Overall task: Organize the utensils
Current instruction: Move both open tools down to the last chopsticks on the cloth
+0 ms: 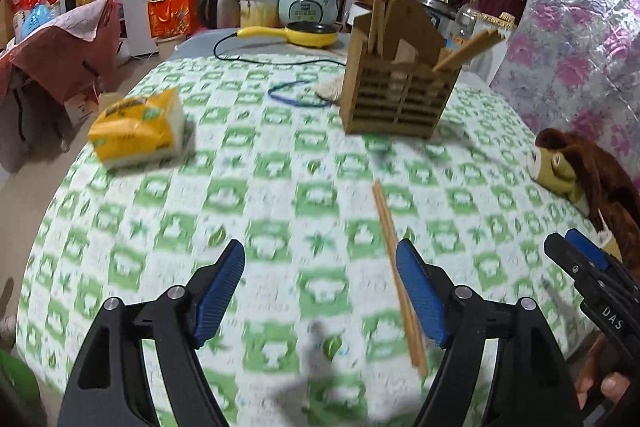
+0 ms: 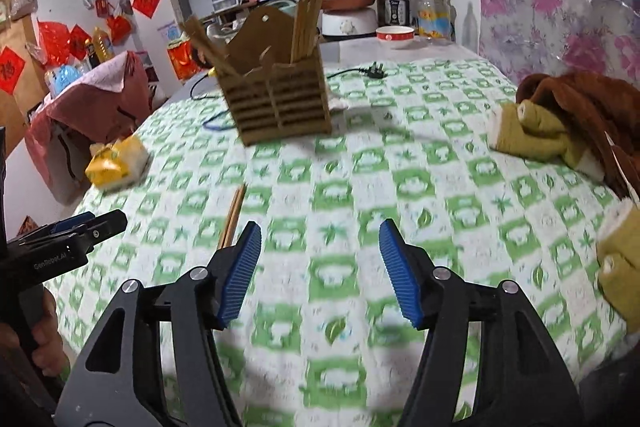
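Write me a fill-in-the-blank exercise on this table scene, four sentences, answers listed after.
1. The loose chopsticks lie flat on the ____ checked tablecloth.
2. The wooden holder already has ____ standing in it.
3. Both the left gripper and the right gripper hold ____.
4. The tissue pack has a ____ wrapper.

Answers: green; chopsticks; nothing; yellow
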`<control>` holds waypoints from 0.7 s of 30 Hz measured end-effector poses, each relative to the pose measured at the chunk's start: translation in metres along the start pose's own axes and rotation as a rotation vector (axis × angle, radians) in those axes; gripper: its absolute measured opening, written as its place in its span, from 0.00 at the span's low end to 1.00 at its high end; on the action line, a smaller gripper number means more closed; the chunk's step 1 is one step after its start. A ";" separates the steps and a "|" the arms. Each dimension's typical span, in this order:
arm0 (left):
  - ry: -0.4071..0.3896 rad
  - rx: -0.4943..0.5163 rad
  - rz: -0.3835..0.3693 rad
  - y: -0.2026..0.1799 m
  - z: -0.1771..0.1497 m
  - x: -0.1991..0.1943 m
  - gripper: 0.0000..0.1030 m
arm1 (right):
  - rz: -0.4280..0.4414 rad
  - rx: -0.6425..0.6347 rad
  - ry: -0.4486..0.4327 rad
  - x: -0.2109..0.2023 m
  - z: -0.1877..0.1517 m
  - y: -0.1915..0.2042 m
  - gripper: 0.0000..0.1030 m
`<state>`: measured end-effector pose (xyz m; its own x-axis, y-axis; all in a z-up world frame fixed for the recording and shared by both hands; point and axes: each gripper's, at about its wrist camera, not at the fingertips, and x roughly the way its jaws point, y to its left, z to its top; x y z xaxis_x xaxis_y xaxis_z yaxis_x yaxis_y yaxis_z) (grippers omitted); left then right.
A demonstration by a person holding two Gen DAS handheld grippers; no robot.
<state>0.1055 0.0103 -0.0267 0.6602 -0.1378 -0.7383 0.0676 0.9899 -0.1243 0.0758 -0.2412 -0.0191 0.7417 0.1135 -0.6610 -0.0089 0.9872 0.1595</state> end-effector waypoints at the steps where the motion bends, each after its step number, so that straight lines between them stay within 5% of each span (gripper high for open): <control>1: 0.004 -0.003 -0.005 0.001 -0.004 -0.002 0.75 | 0.002 -0.005 0.005 -0.002 -0.004 0.003 0.59; 21: 0.017 0.024 0.023 -0.010 -0.037 -0.011 0.83 | 0.021 -0.062 0.059 -0.003 -0.041 0.028 0.67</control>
<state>0.0697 0.0013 -0.0416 0.6494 -0.1153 -0.7516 0.0703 0.9933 -0.0916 0.0459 -0.2098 -0.0425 0.7003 0.1393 -0.7001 -0.0676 0.9893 0.1292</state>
